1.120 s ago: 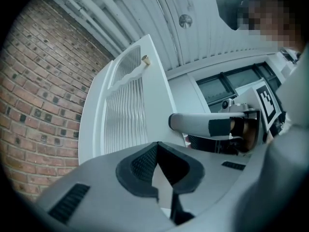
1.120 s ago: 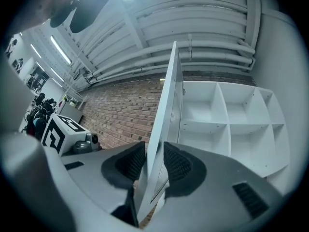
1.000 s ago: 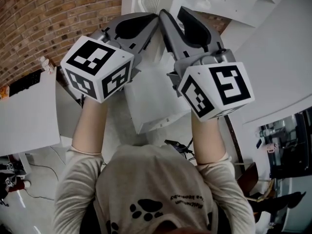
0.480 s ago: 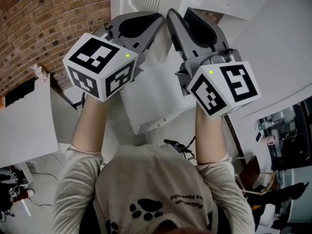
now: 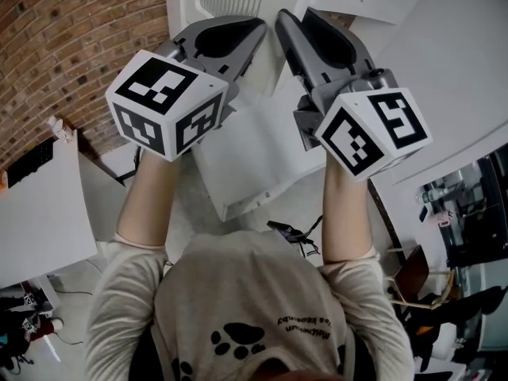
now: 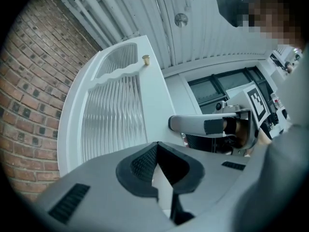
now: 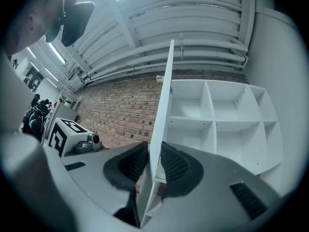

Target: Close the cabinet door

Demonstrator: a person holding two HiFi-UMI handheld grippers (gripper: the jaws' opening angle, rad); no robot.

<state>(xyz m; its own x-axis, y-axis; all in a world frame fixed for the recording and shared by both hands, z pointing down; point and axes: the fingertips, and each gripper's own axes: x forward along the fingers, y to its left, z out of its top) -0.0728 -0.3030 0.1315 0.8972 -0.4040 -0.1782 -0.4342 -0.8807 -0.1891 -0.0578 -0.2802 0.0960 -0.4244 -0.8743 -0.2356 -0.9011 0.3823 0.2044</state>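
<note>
The white cabinet door (image 5: 254, 153) with a ribbed glass panel (image 6: 116, 115) and a small brass knob (image 6: 145, 59) stands open, edge-on in the right gripper view (image 7: 164, 95). Behind it is the white cabinet (image 7: 217, 124) with bare shelves. My right gripper (image 7: 154, 144) straddles the door's free edge; its jaws are closing, a pad close on each face, and I see no firm press. In the head view it (image 5: 295, 14) sits right of the left gripper (image 5: 255, 28). The left gripper (image 6: 157, 144) is shut on nothing, beside the door's outer face.
A brick wall (image 5: 63, 38) runs behind and to the left of the cabinet. White tables (image 5: 40, 205) stand at the left, dark equipment (image 5: 468, 228) at the right, and cables (image 5: 294, 232) lie on the floor. Several people stand far off (image 7: 36, 115).
Both grippers have drifted up and to the right in the head view, and the door has shifted with them. More of the ribbed glass shows at the top.
</note>
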